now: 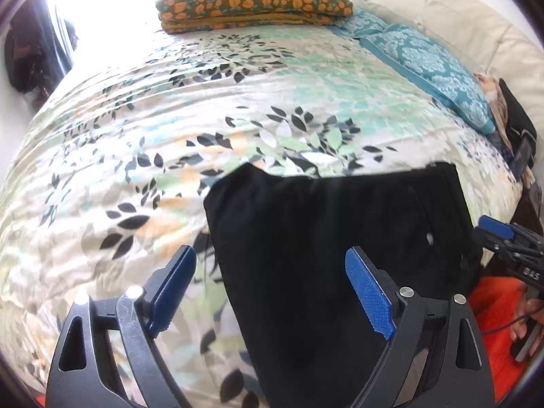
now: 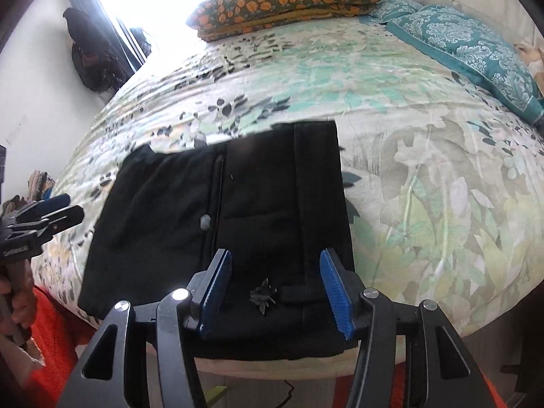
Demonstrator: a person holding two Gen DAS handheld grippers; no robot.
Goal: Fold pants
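Black pants (image 1: 326, 255) lie folded into a squarish pad on the bed's leaf-print bedspread (image 1: 142, 108), near the edge closest to the person. From the right wrist view the same pants (image 2: 238, 204) show a grey button and a long vertical seam. The layers under the top panel can't be counted, since black on black swallows the folds.

Left gripper (image 1: 270, 292) hangs over the pants' left edge w/ jaws spread wide and nothing between the blue pads. Fabric sits below, not pinched. One finger is over the bedspread, the other over the black cloth.

Right gripper (image 2: 277, 292) is above the pants' near corner, jaws roughly half open. A small crumpled dark bit shows between the fingers, and I can't tell what it is. Pads don't seem to press anything, though contact w/ the cloth underneath is hard to judge.

Each gripper shows at the frame edge in the other's view, cut off. The hand (image 2: 17, 302) holding the left one is mostly out of frame.

Far side: an orange-flowered pillow (image 1: 255, 0) on a folded yellow layer, w/ a teal patterned pillow (image 1: 428, 64) along the cream headboard (image 1: 459, 10). The window behind is blown out white, no detail. A dark shape hangs on the wall at left but is too blurry to ID. Orange fabric (image 1: 493, 323) shows below the bed edge, partly hidden.
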